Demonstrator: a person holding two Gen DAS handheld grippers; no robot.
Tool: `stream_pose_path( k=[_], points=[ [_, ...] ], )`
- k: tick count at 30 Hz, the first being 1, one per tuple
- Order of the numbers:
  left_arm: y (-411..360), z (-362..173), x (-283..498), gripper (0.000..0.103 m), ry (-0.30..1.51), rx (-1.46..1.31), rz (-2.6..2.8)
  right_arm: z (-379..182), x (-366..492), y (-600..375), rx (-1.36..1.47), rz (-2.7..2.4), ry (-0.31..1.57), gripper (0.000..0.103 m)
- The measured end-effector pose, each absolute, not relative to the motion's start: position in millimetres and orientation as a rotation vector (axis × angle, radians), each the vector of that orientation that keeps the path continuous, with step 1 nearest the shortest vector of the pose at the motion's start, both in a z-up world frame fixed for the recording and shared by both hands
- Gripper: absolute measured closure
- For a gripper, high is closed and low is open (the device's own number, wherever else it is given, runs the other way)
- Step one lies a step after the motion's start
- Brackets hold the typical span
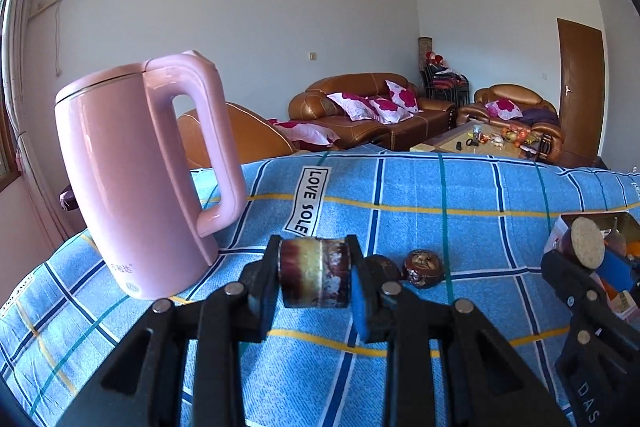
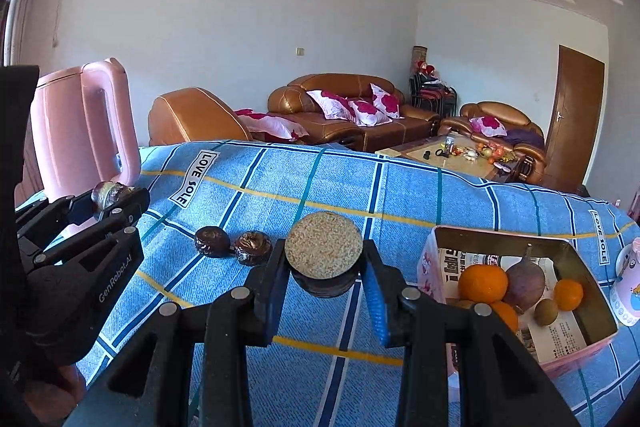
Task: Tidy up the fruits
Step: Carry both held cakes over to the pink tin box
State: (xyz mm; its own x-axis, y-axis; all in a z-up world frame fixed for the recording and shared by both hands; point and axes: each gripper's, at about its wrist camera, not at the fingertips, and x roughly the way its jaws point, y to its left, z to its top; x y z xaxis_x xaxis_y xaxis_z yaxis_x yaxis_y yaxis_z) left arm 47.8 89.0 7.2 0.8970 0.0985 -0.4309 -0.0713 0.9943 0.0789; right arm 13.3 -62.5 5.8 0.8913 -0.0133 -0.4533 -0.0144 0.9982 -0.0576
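Glossy pink plastic kettle (image 1: 132, 179) on matt woven checked cloth (image 1: 480, 195)

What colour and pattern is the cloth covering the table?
Light blue cloth with a check of dark blue, white, teal and yellow lines; it shows best in the right wrist view.

- Your left claw (image 1: 314, 277), black with blue pads, grips a cup (image 1: 312, 273) glazed maroon, cream and brown.
- Your right claw (image 2: 324, 269) is black and blue too, clamped on a dark cup (image 2: 325, 281) with a speckled tan underside.
- At ten o'clock in the left view you see a pale pink kettle (image 1: 136, 171).
- The counter (image 2: 400, 195) wears a sky-blue cloth checked in navy, white, yellow and teal.
- At four o'clock in the right view, the pink box (image 2: 568, 355) holds oranges (image 2: 482, 283), a purple fruit (image 2: 524, 283) and a brown-green kiwi (image 2: 546, 311).
- Two dark brown lids (image 2: 230, 245) sit on the cloth.
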Motion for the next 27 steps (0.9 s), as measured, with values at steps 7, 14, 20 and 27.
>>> stream_pose_path(
  k=[7, 14, 20, 27],
  points=[
    [79.4, 6.8, 30.5, 0.072, 0.438, 0.065, 0.085, 6.1, 5.4, -69.1, -0.057, -0.014, 0.470, 0.066],
    [66.2, 7.9, 22.9, 0.072, 0.440, 0.080, 0.081, 4.9, -3.3, -82.3, -0.043, -0.028, 0.479, 0.066],
    [55.8, 6.5, 17.9, 0.072, 0.447, 0.081, 0.070, 4.7, -10.3, -90.7, -0.040, -0.035, 0.482, 0.066],
    [41.5, 6.2, 14.9, 0.072, 0.457, 0.090, 0.049, 4.8, -17.1, -102.0, -0.039, -0.047, 0.483, 0.066]
  ],
)
